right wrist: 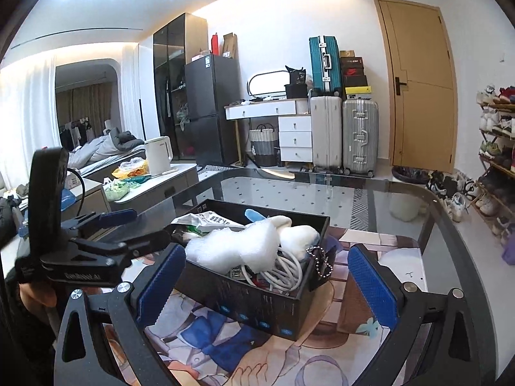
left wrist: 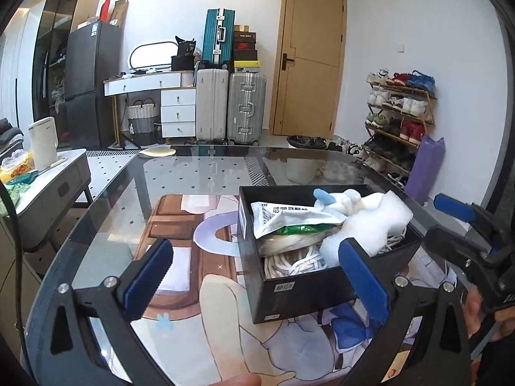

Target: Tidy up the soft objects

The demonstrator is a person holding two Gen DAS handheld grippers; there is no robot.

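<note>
Glass table (left wrist: 199,173) w/ a cartoon-print mat (left wrist: 180,257) under the top; door, suitcases and shoe rack in the bkgd. Black box (left wrist: 299,292) sits on the glass, packed w/ soft stuff: white foam piece (left wrist: 373,222) on top, white plastic packet (left wrist: 283,218), coiled white cord (left wrist: 289,265), a light blue bit (left wrist: 323,197) poking up at the back. Left gripper (left wrist: 257,273) is spread wide, empty, low over the table; its right finger overlaps the box's near right corner, its left finger is well apart to the left. Right gripper (right wrist: 268,276) is also spread wide, holding nothing, w/ the box's near corner (right wrist: 289,318) between its fingers. Can't tell if either touches the box.
</note>
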